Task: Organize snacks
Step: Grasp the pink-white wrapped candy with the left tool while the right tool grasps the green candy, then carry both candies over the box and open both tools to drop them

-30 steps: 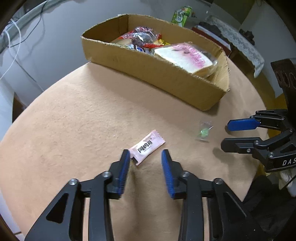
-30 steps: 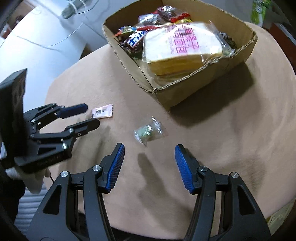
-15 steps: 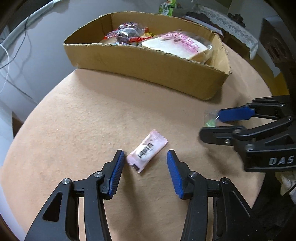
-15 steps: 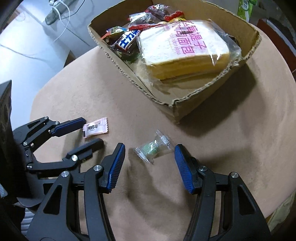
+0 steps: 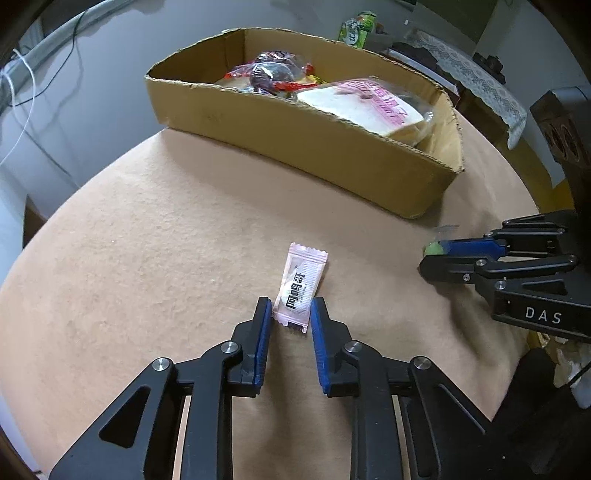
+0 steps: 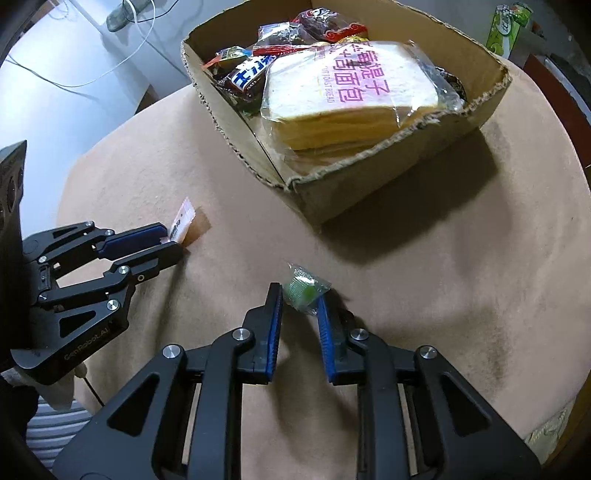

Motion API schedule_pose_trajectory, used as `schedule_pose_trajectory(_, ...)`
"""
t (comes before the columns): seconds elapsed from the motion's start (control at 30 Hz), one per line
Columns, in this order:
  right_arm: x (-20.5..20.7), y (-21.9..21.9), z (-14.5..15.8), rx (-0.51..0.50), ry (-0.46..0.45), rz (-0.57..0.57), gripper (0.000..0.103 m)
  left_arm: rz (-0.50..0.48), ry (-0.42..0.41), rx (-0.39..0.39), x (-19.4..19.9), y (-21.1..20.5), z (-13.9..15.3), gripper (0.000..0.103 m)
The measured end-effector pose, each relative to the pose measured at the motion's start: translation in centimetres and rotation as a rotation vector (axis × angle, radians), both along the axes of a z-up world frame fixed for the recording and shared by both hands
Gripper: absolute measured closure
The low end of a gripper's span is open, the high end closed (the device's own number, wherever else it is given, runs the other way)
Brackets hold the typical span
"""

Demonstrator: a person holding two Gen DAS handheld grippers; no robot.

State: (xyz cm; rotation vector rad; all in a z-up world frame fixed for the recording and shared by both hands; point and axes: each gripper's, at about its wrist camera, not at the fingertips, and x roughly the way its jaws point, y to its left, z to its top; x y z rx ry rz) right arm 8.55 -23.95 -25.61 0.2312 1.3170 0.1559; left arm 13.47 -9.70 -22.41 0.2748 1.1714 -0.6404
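Your left gripper (image 5: 291, 314) pinches the pink packet (image 5: 301, 286), right gripper (image 6: 299, 300) the green candy (image 6: 303, 289), on the tan tablecloth (image 5: 147, 258); box (image 5: 295, 147) at the far edge.

Looks like a home living or dining room. Round table under a tan felt-like cloth (image 5: 155, 236), open brown cardboard box (image 5: 295, 144) holding packaged snacks and a clear-bagged toast loaf (image 6: 351, 92). Behind: dark furniture draped with a white lace runner (image 5: 476, 85), green drink carton (image 5: 356, 27), loose white cables (image 5: 22, 88) on a pale floor.
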Motion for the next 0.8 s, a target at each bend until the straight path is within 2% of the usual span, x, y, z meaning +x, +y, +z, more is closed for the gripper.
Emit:
schedule_pose_trajectory(0.27, -1.3, -2.0, 0.9, 0.021, -0.011, 0.016, 0.084, 0.061, 0.026, -0.063, -0.4, -0.3, 0.4, 0.084)
schedule_pose_trajectory(0.47, -1.6, -2.3, 2.7, 0.012, -0.037, 0.047, 0.084, 0.082, 0.030, -0.088, 0.0, -0.5, 1.6, 0.084)
schedule_pose_trajectory(0.57, -1.3, -1.5, 3.6, 0.005, -0.052, 0.063, 0.084, 0.093, 0.026, -0.089, 0.0, -0.3, 2.4, 0.084)
schedule_pose_trajectory(0.8, -0.7, -2.9, 6.5, -0.007, -0.106, 0.085, 0.084, 0.100, -0.031, -0.080, 0.0, -1.3, 5.4, 0.084)
